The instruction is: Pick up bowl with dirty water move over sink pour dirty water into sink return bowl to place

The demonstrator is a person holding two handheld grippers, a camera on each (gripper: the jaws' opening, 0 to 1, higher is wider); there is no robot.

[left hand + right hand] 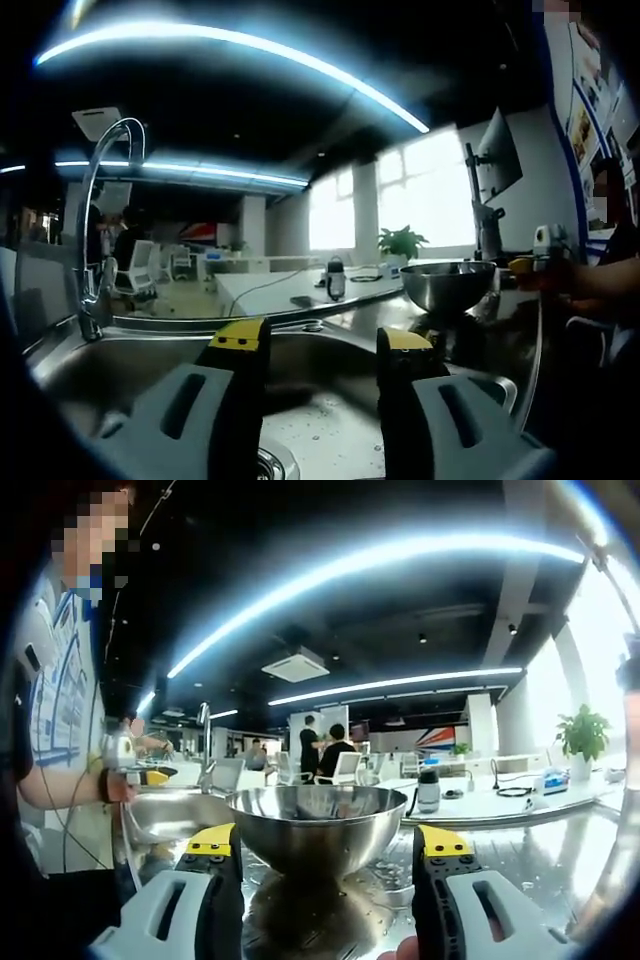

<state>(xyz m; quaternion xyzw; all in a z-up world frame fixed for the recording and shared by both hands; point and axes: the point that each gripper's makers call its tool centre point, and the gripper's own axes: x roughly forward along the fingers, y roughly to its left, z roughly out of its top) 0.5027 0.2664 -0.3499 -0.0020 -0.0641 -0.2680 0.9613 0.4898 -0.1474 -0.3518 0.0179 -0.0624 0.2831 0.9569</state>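
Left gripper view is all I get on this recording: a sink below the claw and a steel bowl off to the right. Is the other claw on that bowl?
Observer: Not closed on it. In the right gripper view the bowl stands between the open jaws of the right claw, on the wet steel counter.
Operator: Any dirty water in it?
Observer: Cannot tell; that view looks at the bowl's outer wall and rim, not down into it.
Operator: And my left claw?
Observer: A person's hand holds it at the far left of that view, near the faucet.

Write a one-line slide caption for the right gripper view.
Open right gripper faces a steel bowl on the wet steel counter.
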